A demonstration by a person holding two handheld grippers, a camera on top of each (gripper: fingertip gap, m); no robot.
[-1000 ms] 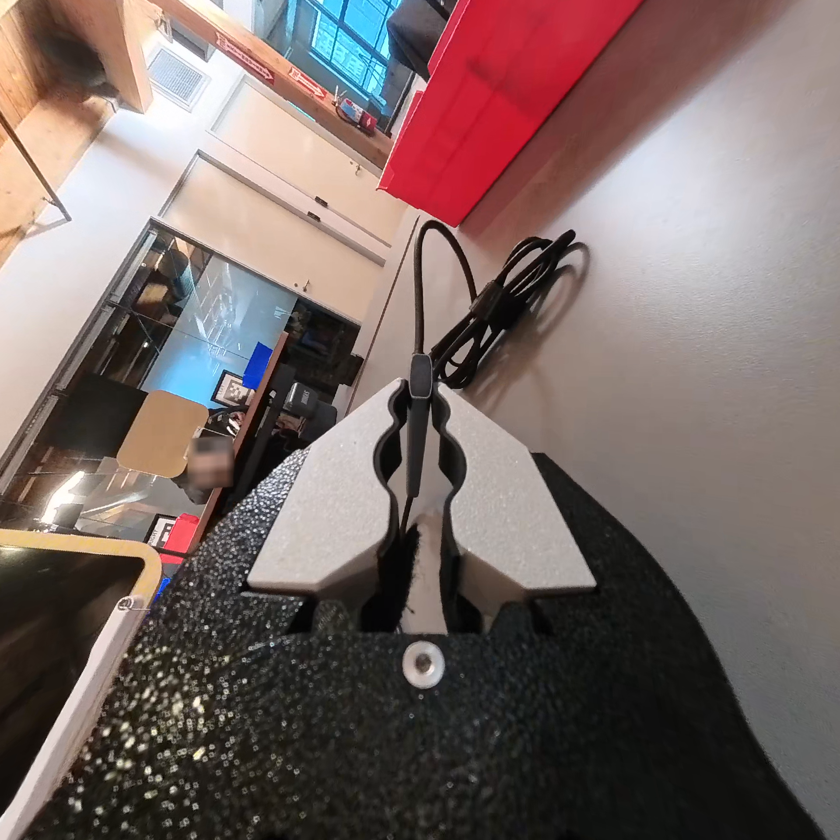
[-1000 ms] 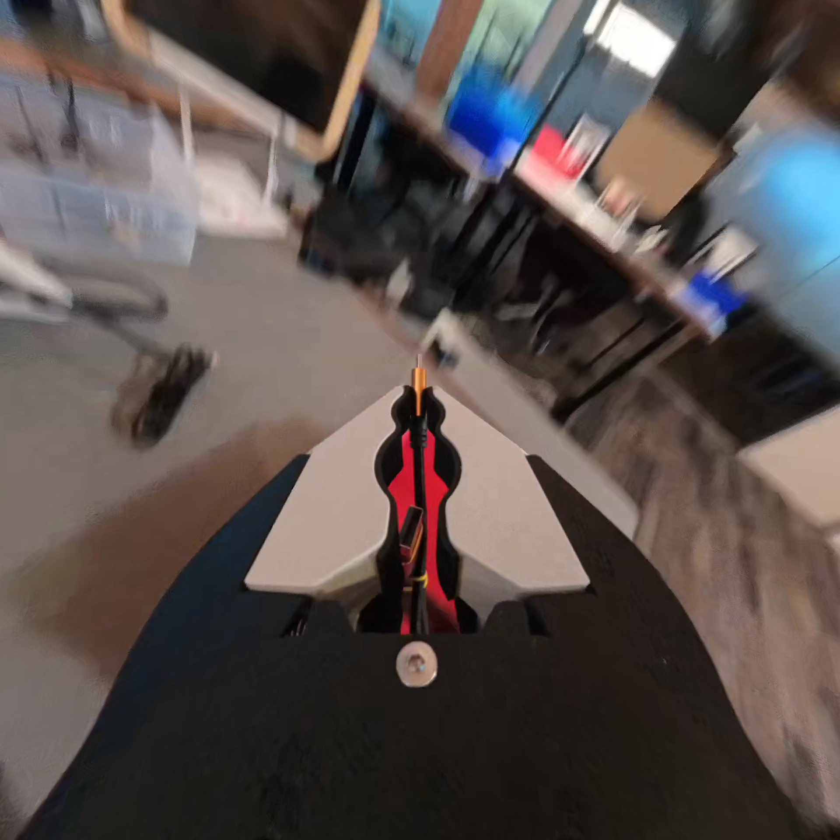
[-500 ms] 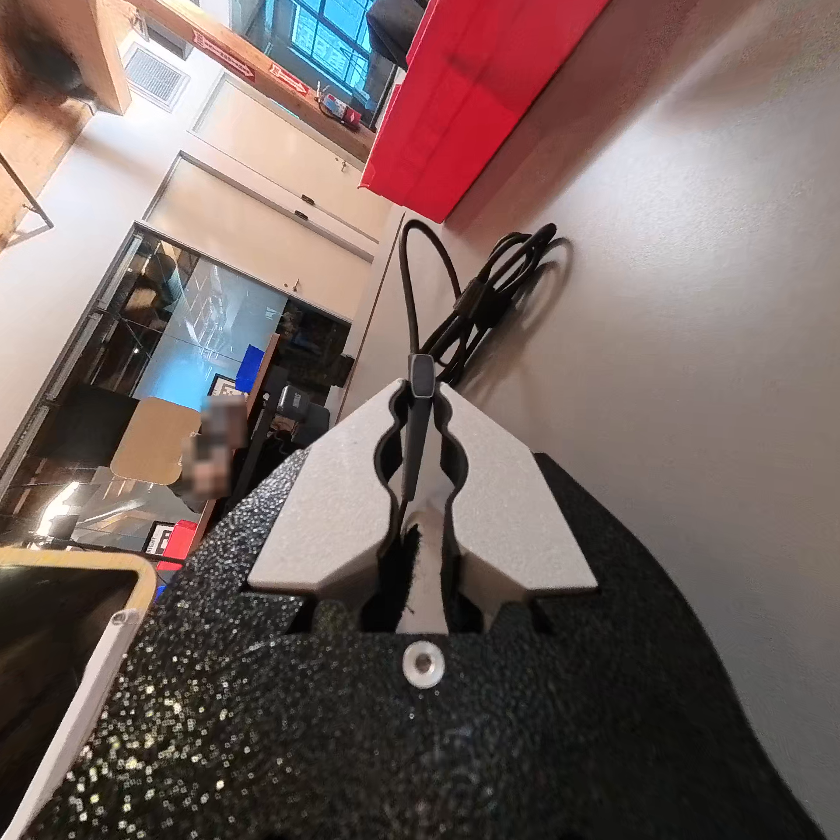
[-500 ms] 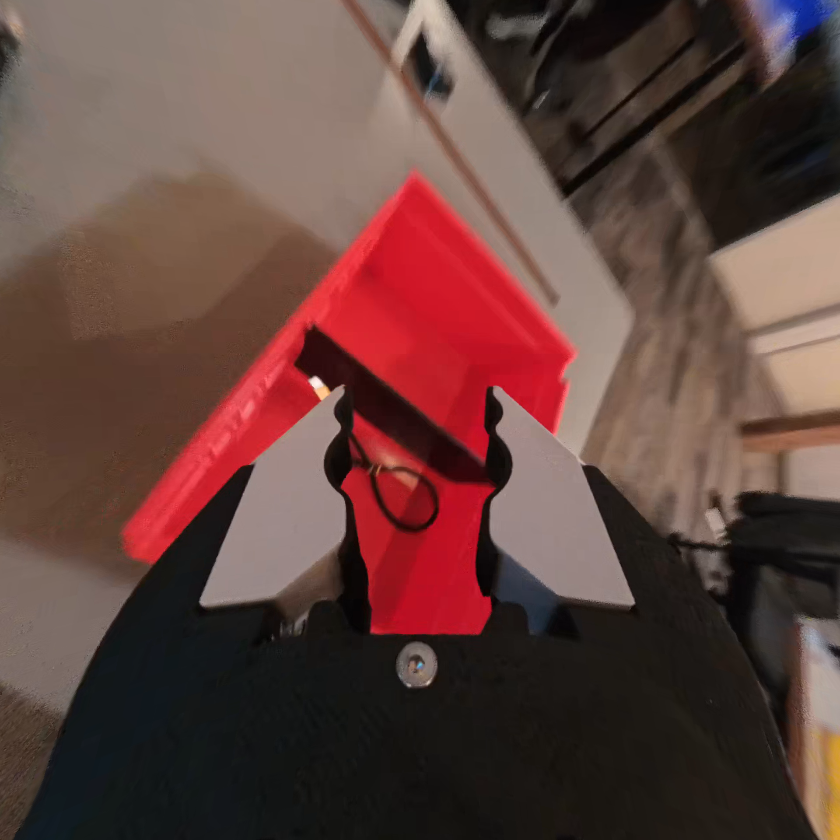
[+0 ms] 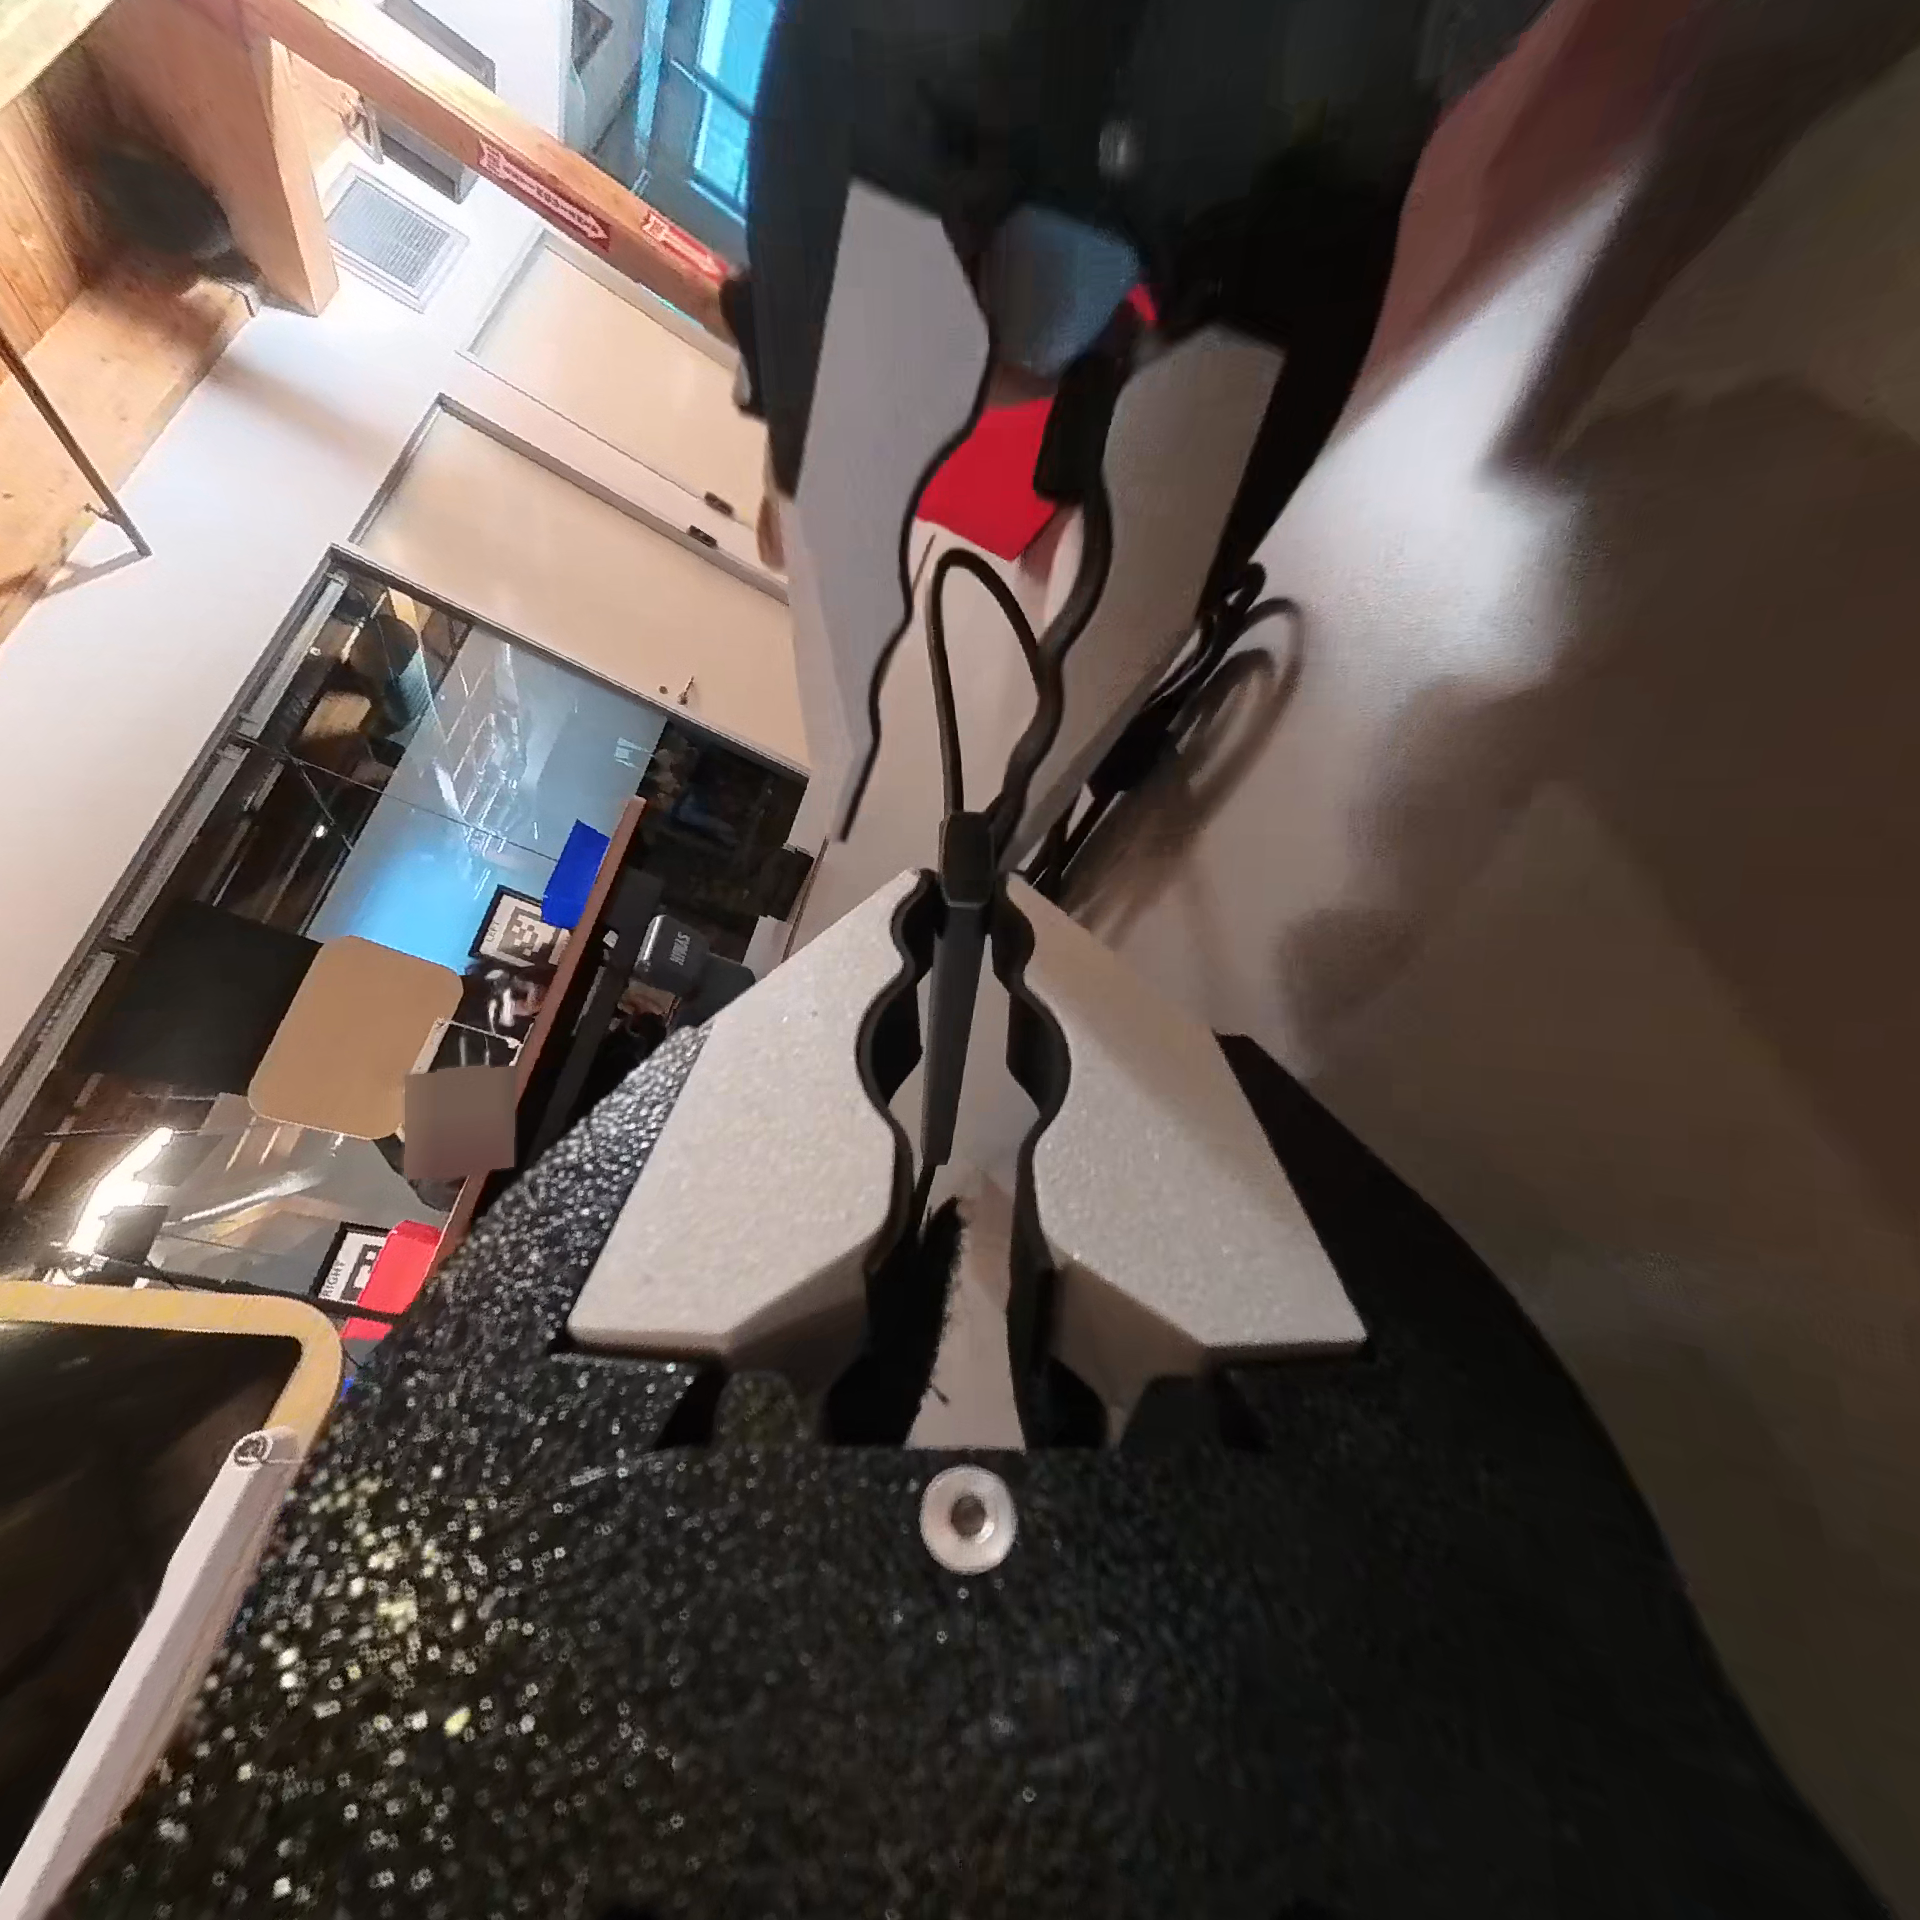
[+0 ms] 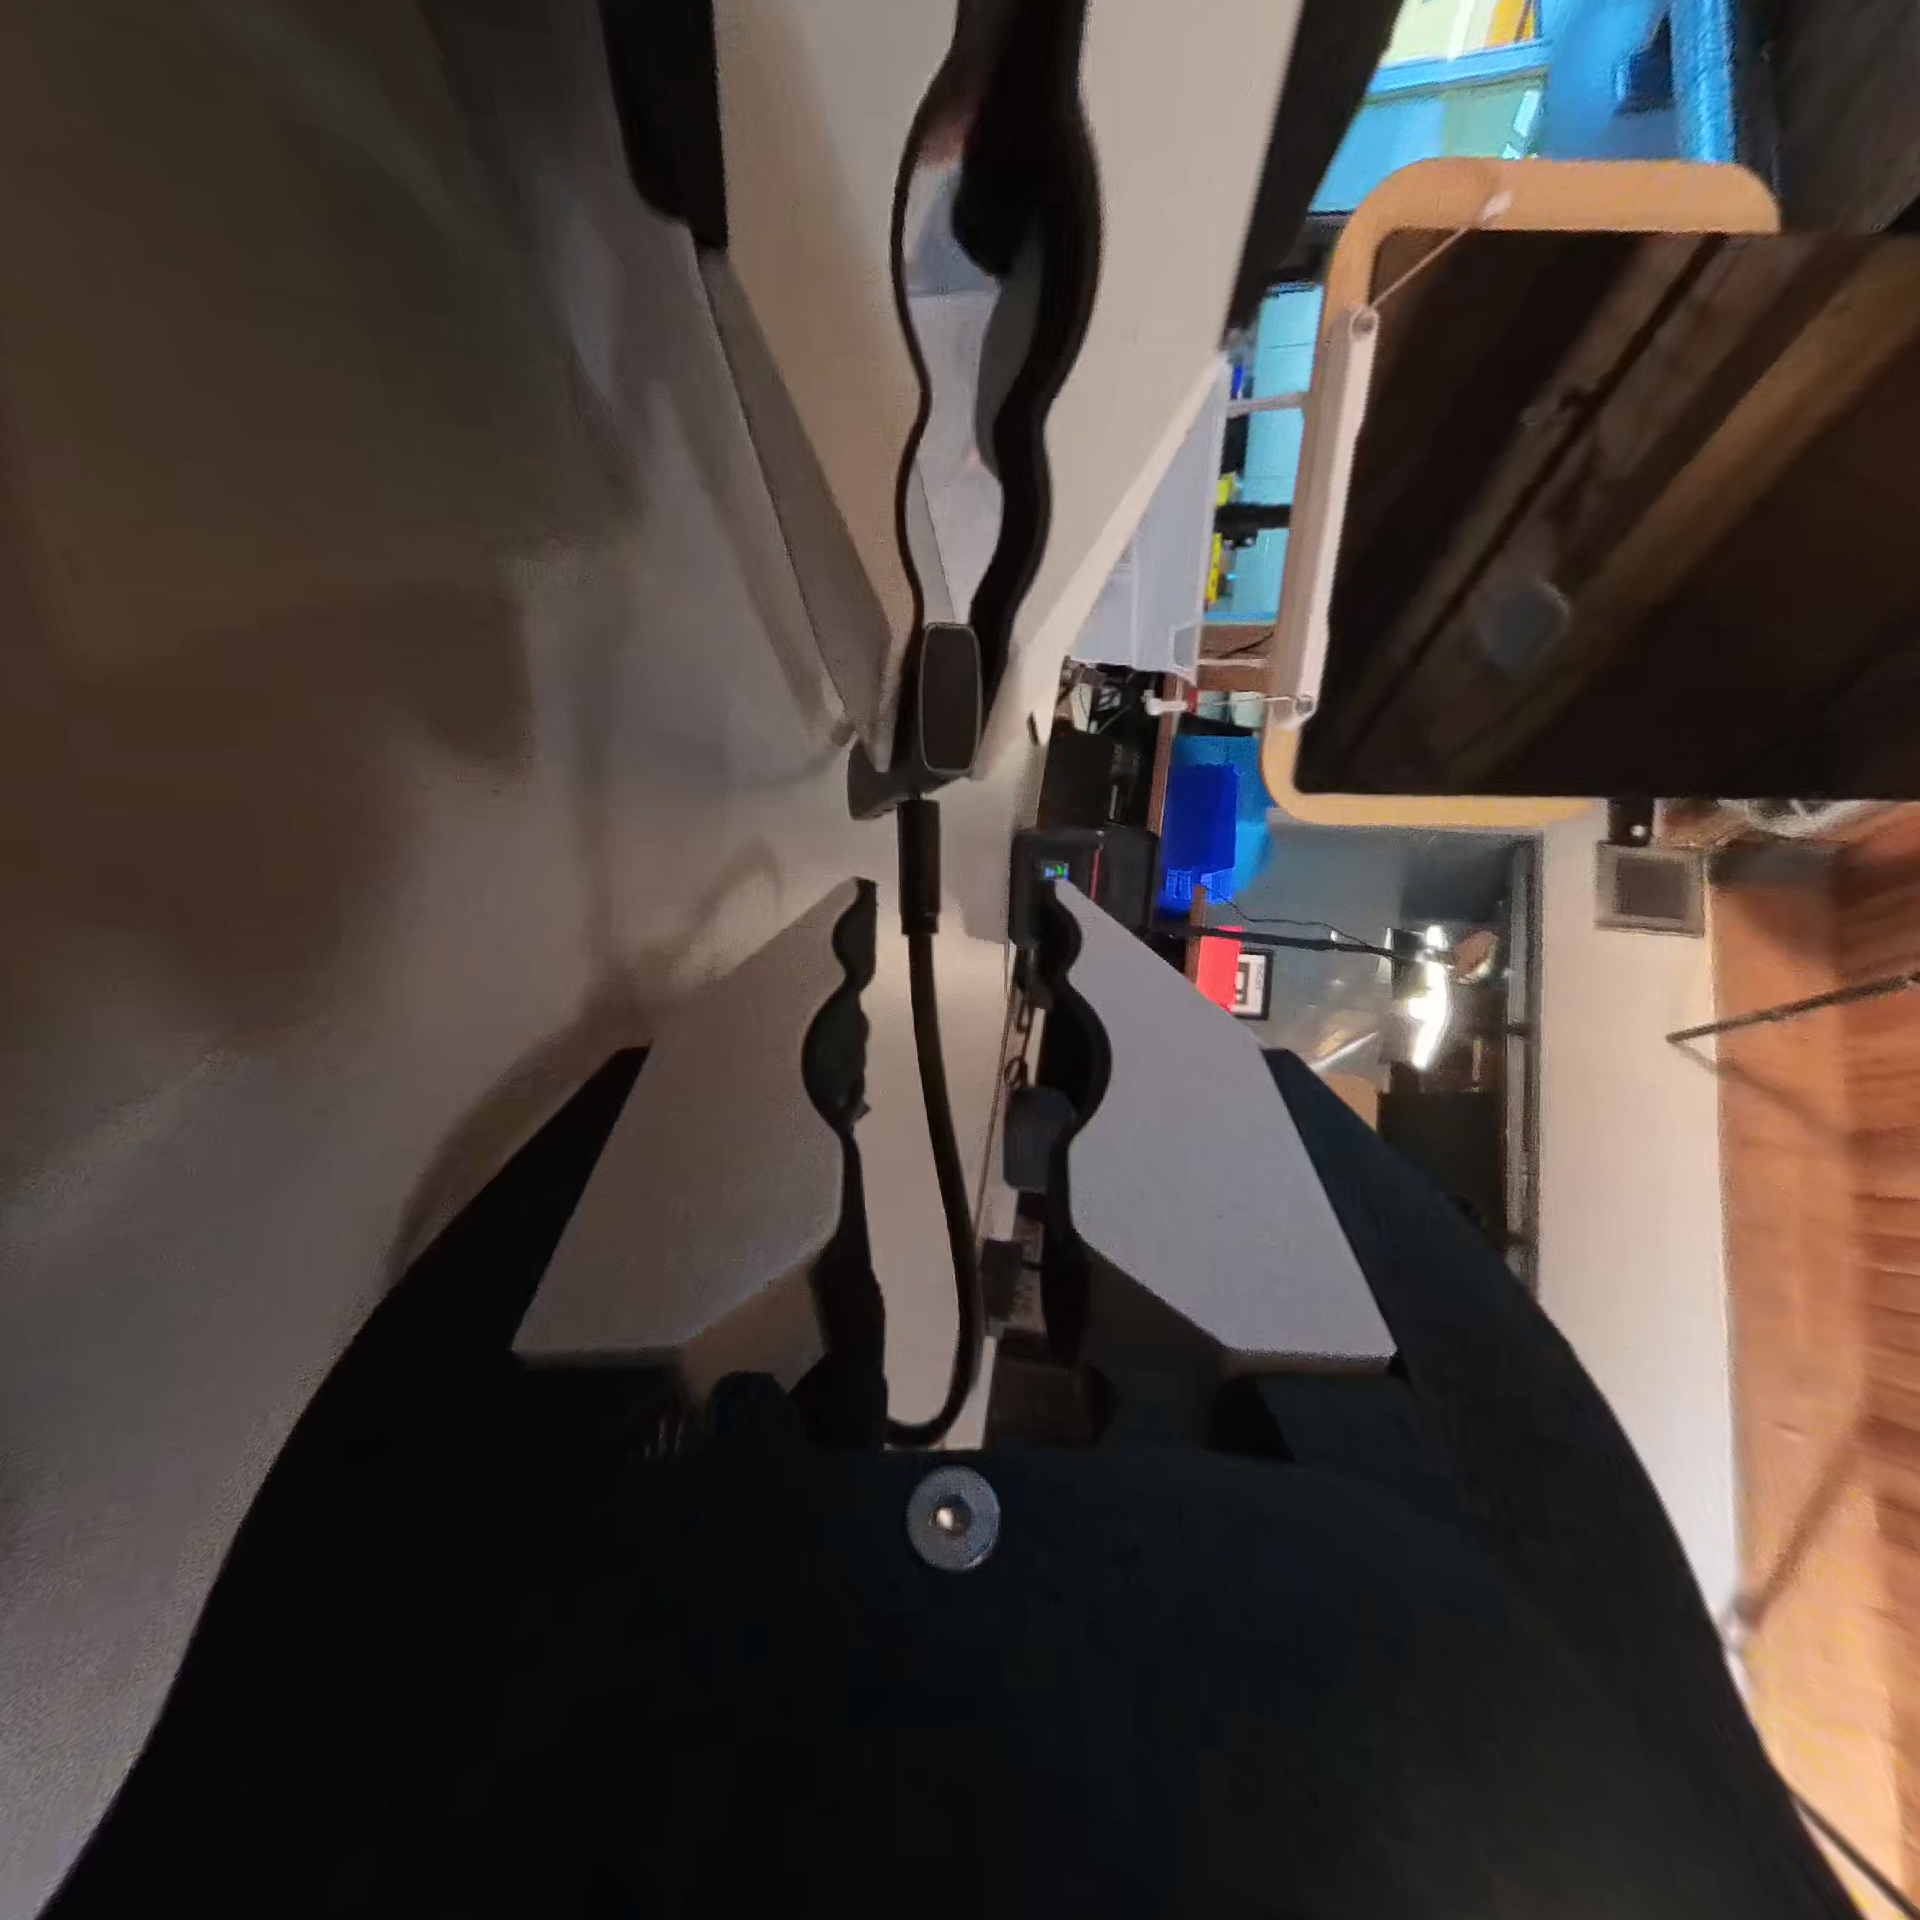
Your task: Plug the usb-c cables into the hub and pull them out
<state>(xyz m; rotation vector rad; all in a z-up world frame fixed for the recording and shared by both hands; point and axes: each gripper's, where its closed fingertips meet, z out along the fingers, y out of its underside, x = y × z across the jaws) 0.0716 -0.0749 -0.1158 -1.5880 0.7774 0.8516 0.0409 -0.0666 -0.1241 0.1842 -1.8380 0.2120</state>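
Observation:
My left gripper (image 5: 964,894) is shut on a thin dark hub (image 5: 961,987), held edge-on just above the grey table (image 5: 1558,935). A black cable (image 5: 971,644) loops out of the hub's far end toward a bundled coil (image 5: 1242,665). My right gripper (image 5: 930,800) faces the left one, open, with its fingers on either side of that loop. In the right wrist view the right gripper (image 6: 956,899) is open. The cable's plug (image 6: 920,868) sits between its fingertips without touching them, joined to the hub (image 6: 948,696) held in the left gripper (image 6: 935,727).
A red bin (image 5: 987,488) shows behind the right gripper at the back of the table. A dark screen with a tan frame (image 6: 1558,520) hangs close beside the grippers. Desks and shelves stand beyond the table edge. Less than 4 cm separates the two grippers' tips.
The right gripper opened over the red bin, let go of an orange-tipped cable, then swung over to face the left gripper and straddle the black cable. The left gripper kept hold of the hub.

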